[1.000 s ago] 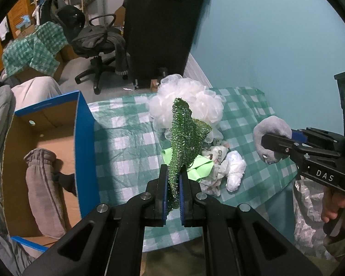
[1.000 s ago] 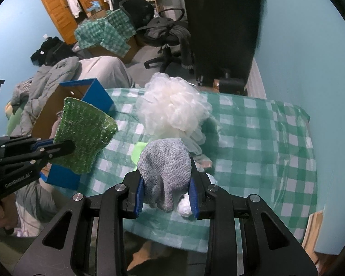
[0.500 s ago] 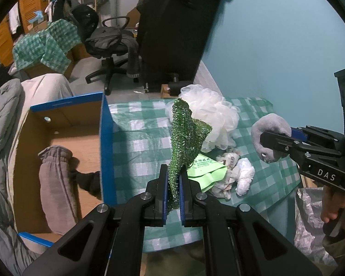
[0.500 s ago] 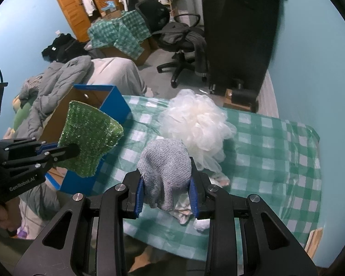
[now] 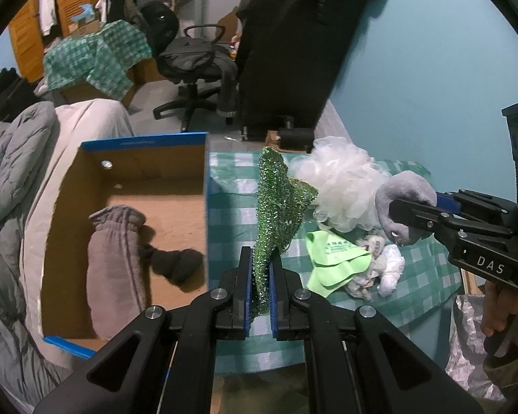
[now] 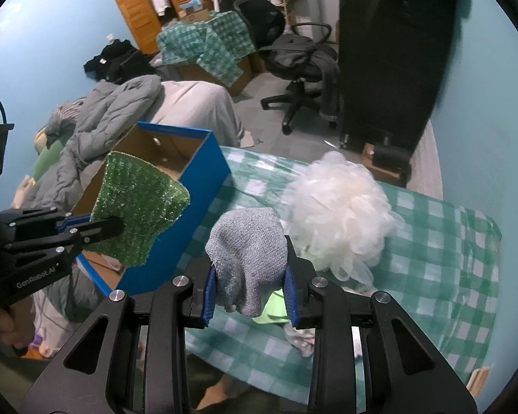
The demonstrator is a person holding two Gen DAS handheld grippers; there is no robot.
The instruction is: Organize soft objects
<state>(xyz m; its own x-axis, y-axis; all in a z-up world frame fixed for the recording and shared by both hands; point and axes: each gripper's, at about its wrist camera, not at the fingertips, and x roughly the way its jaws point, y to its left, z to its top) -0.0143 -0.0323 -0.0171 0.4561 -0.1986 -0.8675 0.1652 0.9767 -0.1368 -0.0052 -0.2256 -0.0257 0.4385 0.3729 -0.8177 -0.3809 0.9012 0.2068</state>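
Checked table [image 5: 231,207] and blue-rimmed box [image 5: 206,193]: the box now fills more of my left view than a second ago, so both loads near drop-off. My left gripper [image 5: 260,288] clamps the green scrubber [image 5: 279,207]; my right gripper [image 6: 250,291] clamps the grey knit cloth [image 6: 248,258], both aloft beside the box.

A lived-in bedroom at home, with teal walls. Wooden wardrobe doors [image 6: 140,3] stand at the back with clothes hanging on a rail beside them, a black office chair [image 6: 293,62] is draped with garments, and a grey padded jacket [image 6: 110,110] lies heaped by a table under a green checked cloth [image 6: 442,241].
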